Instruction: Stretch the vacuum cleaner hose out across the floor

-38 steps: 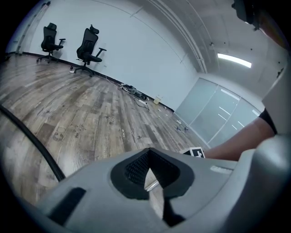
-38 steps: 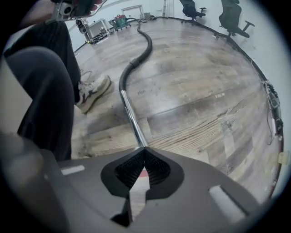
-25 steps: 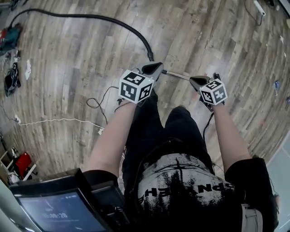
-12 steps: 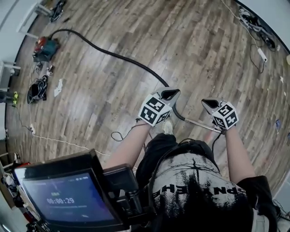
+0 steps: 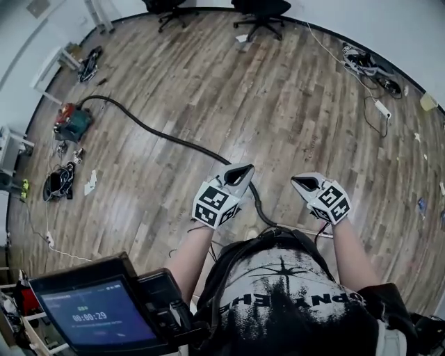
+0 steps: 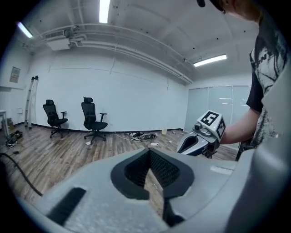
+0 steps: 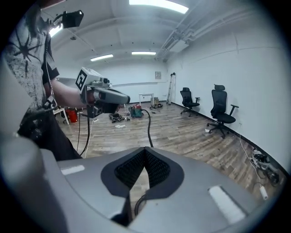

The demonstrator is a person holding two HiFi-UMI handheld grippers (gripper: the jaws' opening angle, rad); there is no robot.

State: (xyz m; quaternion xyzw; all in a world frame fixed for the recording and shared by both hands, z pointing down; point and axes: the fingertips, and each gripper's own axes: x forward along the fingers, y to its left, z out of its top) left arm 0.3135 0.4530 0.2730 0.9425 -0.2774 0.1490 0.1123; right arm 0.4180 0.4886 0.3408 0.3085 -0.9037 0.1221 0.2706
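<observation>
The black vacuum hose lies in a long line on the wood floor. It runs from the red and teal vacuum cleaner at the far left to the floor by my feet. My left gripper hangs above its near end, shut and holding nothing. Shut and empty too, my right gripper hangs a little to the right. In the right gripper view the hose leads to the cleaner, behind the left gripper. The left gripper view shows the right gripper.
Two black office chairs stand at the far wall. Cables and a power strip lie at the far right. Cable bundles and a white cord lie on the floor at the left. A screen sits at my lower left.
The head view has tipped up and takes in more of the room. The hose now shows as a longer, straighter line to the cleaner. Both grippers stay shut and level.
</observation>
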